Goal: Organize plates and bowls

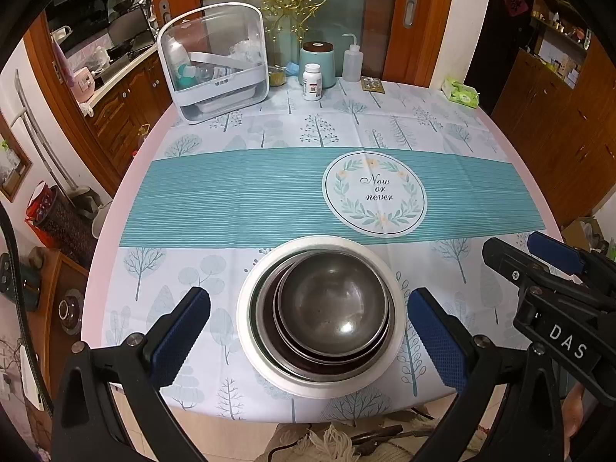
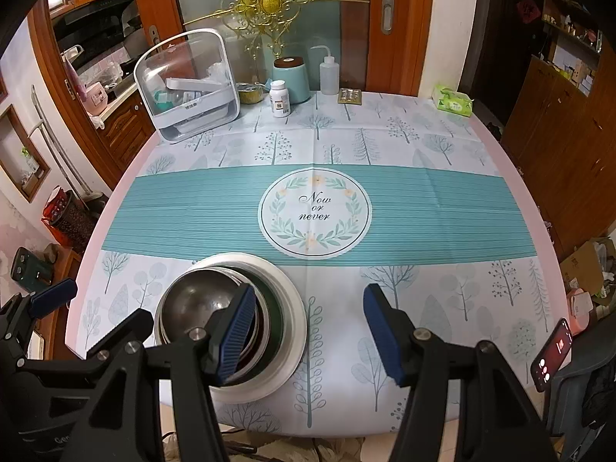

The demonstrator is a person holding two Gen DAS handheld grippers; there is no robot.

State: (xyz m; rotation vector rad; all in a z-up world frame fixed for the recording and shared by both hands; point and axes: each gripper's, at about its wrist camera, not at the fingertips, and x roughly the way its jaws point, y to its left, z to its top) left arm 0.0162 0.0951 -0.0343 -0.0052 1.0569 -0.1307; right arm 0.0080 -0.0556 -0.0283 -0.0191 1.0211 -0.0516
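Bowl stack in white plate near table's front edge; left gripper, right gripper both spread, empty; we grip rim squarely, lift level.

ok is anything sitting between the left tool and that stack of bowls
Nothing visible. The left tool is open, its fingers either side of the stack of bowls on the white plate. Only bare tablecloth surrounds it; the right tool is off to the stack's right.

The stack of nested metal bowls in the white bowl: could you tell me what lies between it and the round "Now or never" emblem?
Only bare tablecloth, seen in both wrist views.
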